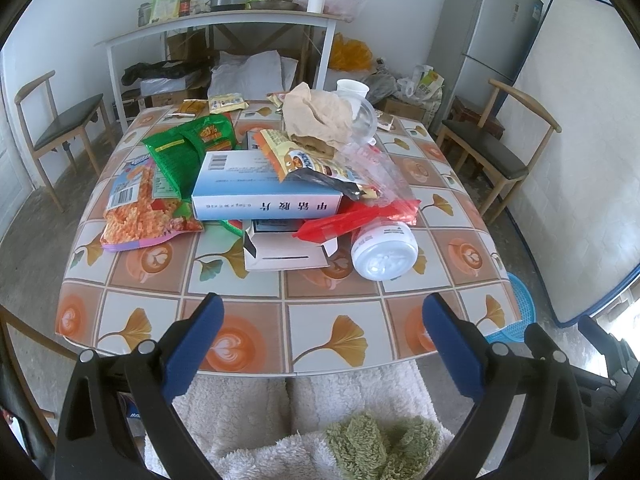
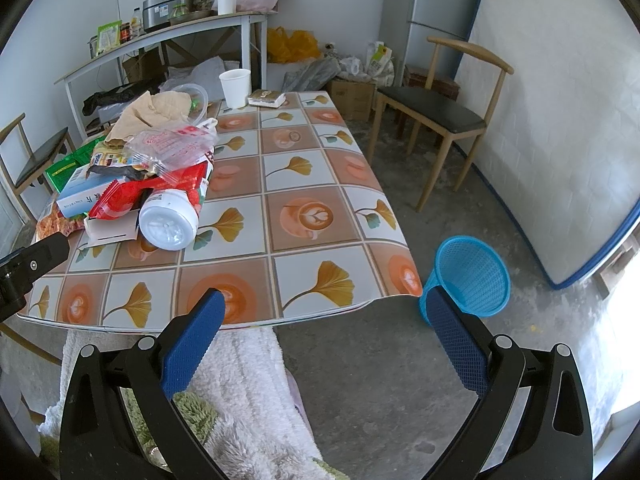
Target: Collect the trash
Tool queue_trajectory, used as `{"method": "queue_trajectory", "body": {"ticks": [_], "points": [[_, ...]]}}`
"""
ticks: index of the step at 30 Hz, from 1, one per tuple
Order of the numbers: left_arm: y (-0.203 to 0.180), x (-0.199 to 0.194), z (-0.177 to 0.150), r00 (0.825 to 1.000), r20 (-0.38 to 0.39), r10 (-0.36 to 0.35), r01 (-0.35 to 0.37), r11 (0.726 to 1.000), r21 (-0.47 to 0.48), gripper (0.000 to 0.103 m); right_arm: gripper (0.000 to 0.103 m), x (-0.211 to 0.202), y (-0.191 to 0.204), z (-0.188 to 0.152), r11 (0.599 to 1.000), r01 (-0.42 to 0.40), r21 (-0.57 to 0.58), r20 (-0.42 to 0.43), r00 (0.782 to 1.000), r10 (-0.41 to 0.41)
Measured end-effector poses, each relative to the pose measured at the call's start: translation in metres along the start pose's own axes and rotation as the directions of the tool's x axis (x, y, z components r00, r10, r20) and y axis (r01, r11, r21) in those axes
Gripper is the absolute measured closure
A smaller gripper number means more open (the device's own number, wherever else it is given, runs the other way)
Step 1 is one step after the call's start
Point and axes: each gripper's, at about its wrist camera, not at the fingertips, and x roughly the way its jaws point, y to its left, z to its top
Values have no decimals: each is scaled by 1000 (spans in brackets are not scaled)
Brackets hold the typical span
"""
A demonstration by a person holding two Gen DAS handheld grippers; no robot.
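Note:
A heap of trash lies on the patterned table (image 1: 240, 292): a blue and white box (image 1: 264, 196), a white plastic bottle on its side (image 1: 384, 250), a red wrapper (image 1: 360, 220), an orange snack bag (image 1: 140, 208), a green bag (image 1: 192, 144), a crumpled brown paper bag (image 1: 316, 114) and a paper cup (image 1: 352, 90). The bottle (image 2: 168, 220) and cup (image 2: 235, 87) also show in the right wrist view. A blue mesh basket (image 2: 468, 276) stands on the floor by the table's near right corner. My left gripper (image 1: 322, 320) is open and empty over the table's near edge. My right gripper (image 2: 324, 316) is open and empty at that edge.
Wooden chairs stand at the left (image 1: 60, 128) and the right (image 2: 436, 112) of the table. A white shelf table (image 1: 224, 28) with kitchen items stands at the back wall, a fridge (image 1: 484, 36) and a mattress (image 1: 580, 152) to the right. A fluffy white cloth (image 1: 304, 416) lies below the grippers.

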Motion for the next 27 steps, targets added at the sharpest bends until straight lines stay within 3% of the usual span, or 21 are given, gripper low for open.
{"method": "queue_trajectory", "body": {"ticks": [8, 12, 20, 27], "points": [[5, 5, 0, 1000, -6, 14, -14, 1000, -5, 6, 7, 6, 2, 4, 1000, -15, 9, 3, 1000, 14], [17, 9, 5, 1000, 8, -13, 13, 1000, -24, 6, 7, 4, 9, 13, 999, -44, 3, 25, 999, 44], [66, 12, 21, 991, 119, -57, 68, 993, -92, 6, 7, 6, 38, 56, 992, -123, -19, 166, 978, 124], [98, 4, 42, 963, 253, -90, 118, 988, -99, 6, 7, 6, 64, 90, 974, -214, -68, 251, 942, 224]]}}
